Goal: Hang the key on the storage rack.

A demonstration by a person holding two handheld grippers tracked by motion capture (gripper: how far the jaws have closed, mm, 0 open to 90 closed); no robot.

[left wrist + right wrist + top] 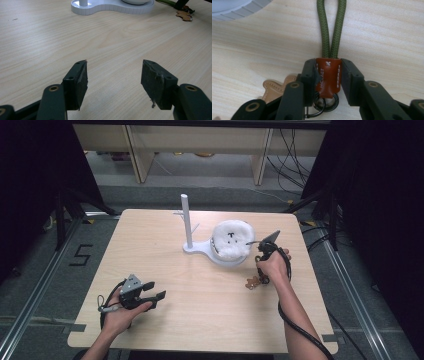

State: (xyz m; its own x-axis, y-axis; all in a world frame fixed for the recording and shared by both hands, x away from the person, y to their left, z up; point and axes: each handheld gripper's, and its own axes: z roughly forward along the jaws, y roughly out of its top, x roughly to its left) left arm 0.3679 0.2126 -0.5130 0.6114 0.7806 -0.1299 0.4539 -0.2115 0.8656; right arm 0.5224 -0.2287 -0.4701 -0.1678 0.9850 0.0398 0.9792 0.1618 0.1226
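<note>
Black claws (115, 85), brass rivets, trailing black cables.

Even soft light; dim, dark surroundings

a black "5" (81, 255) is marked on the grey floor at nine o'clock of the table. the brown leather tab (328, 76) of the green cord bears a white "x" and stamped lettering, too unclear to read.

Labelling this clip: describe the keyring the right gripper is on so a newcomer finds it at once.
Start at the white stand mid-table with the fluffy white hat. Just to its right, by the right gripper, lies the keyring: a brown leather tab between the jaws, a green cord loop and black rings. A tan leather charm hangs on it; nothing else nearby is cord.
</note>
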